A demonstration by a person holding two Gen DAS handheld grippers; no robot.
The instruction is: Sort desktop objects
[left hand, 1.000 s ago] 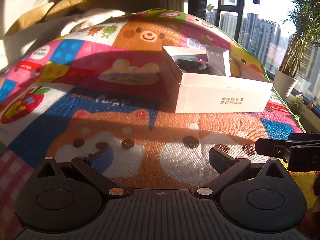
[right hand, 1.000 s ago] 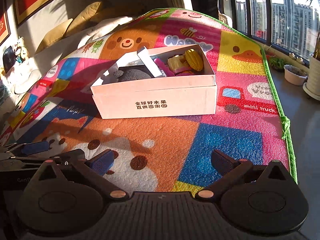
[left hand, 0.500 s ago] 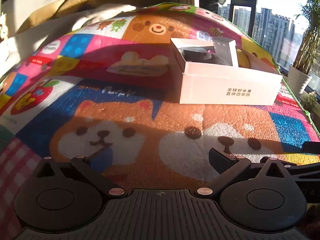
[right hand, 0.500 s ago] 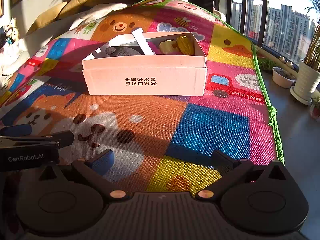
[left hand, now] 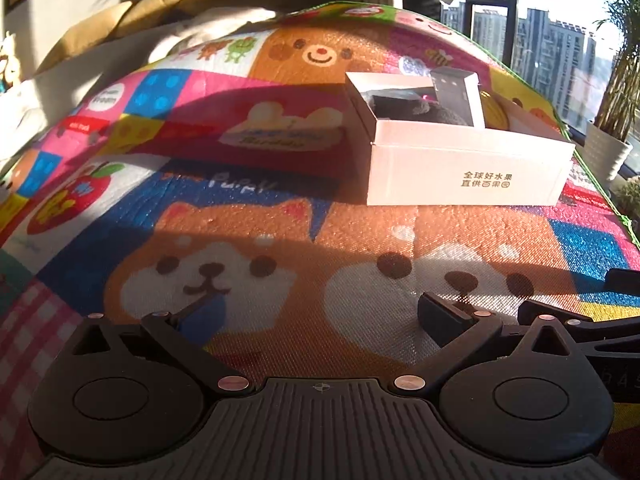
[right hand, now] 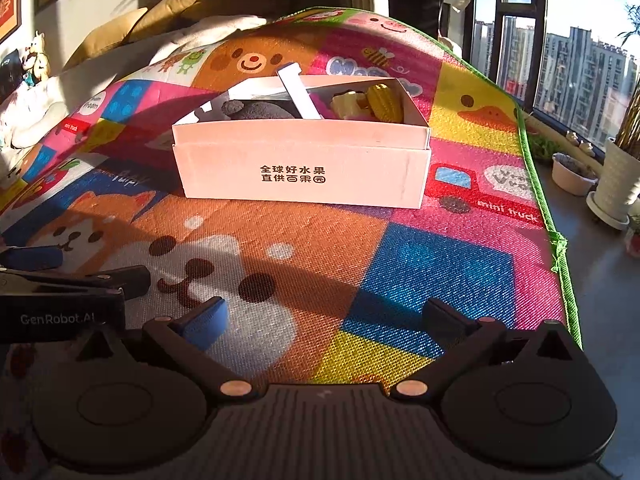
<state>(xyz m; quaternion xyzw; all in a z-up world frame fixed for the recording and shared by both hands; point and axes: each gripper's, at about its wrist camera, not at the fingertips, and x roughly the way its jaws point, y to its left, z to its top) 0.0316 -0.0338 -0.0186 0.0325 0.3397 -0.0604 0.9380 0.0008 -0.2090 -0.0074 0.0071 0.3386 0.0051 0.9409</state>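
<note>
A pale pink cardboard box with printed characters stands on the colourful play mat. Inside it lie a dark grey plush, a white card leaning upright, a yellow corn toy and a pale yellow piece. In the left wrist view the same box sits ahead to the right. My left gripper is open and empty, low over the dog pictures. My right gripper is open and empty too, well short of the box. The left gripper's body shows at the right view's left edge.
The mat's green edge runs along the right, with bare floor, a white bowl and a potted plant beyond. Cushions and white bedding lie at the far left. Windows stand behind.
Both grippers have drawn back from the box and risen a little, so more mat shows in front. The box and its contents have not moved. Both stay open.
</note>
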